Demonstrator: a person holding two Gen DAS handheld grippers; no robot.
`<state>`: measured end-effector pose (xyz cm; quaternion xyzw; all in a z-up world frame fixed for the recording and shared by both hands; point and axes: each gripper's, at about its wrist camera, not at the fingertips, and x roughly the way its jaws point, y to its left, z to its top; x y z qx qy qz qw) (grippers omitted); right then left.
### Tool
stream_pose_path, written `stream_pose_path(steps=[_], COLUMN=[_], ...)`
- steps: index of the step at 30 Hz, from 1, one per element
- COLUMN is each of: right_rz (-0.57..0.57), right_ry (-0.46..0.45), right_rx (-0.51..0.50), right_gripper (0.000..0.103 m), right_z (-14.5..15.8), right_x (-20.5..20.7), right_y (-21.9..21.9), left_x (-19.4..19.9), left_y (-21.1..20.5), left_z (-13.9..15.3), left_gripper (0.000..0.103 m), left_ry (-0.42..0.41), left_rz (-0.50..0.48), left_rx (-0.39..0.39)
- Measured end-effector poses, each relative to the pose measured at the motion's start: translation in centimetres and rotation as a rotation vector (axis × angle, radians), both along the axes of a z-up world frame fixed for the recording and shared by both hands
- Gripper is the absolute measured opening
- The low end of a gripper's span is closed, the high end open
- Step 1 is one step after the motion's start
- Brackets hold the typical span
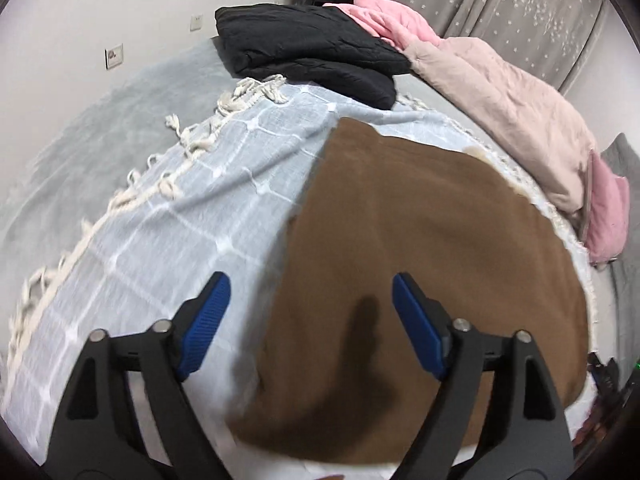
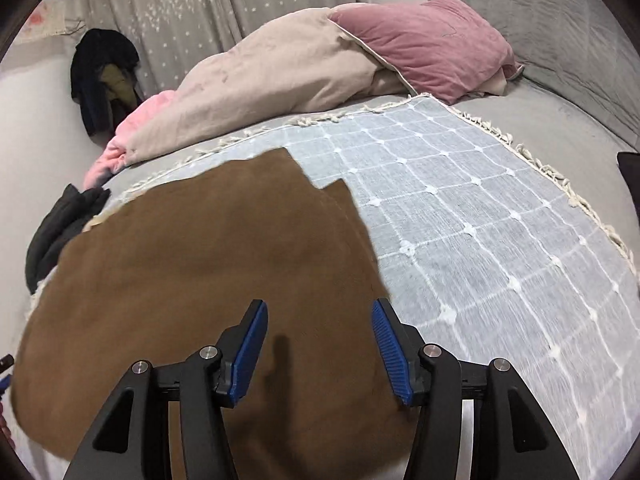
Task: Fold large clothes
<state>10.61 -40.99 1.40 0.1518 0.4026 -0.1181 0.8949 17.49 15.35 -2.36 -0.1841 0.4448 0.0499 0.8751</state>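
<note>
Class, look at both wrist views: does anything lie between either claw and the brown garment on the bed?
Nothing visible does. The left claw and right claw hang open directly over the brown garment, with only air between.

Even, moderately bright indoor lighting. Strong fisheye curvature with dark corner vignetting. Motion blur softens the lower edges; finger shadows fall on the brown garment [image 1: 420,260].

I see a matt brown cloth garment [image 1: 420,240] on a coarse-woven blue throw [image 1: 168,232]; my tongs' pads [image 2: 248,356] are ribbed blue plastic.
</note>
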Motion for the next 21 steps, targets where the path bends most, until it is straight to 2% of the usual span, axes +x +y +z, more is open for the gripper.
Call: stream_pose_path(steps=[2,5,7,10,16,21], right_rz=[0.047,0.083,0.088,0.119,0.172,0.193], right_ry=[0.008,0.03,0.044,0.137,0.135,0.127], right_rx=[-0.019,-0.047,-0.031,-0.029,-0.129,-0.122], right_gripper=[0.057,0.064,0.072,0.072,0.072,0.073], right_z=[1.5,2.3,1.9,1.0,1.7,1.6], right_x=[-0.9,-2.2,-3.2,-2.7,-4.1,-4.8], right_y=[2.2,4.8,6.5,8.7,12.1,13.4], left_x=[-1.7,-4.2,-5.7,-7.2,-8.3,-8.7], left_y=[-0.7,-1.6,-2.1,-3.0,-4.6,-4.7], left_z=[0.6,0.5,-0.3,-1.5,-3.2,-4.4], left_gripper=[0.096,0.097,0.097,0.097,0.097,0.097], left_ry=[0.008,0.034,0.044,0.087,0.124,0.144], left_rz=[-0.004,0.014,0.068,0.157,0.109,0.121], left_rx=[-0.039,-0.046,-0.027,-0.007,0.029,-0.045])
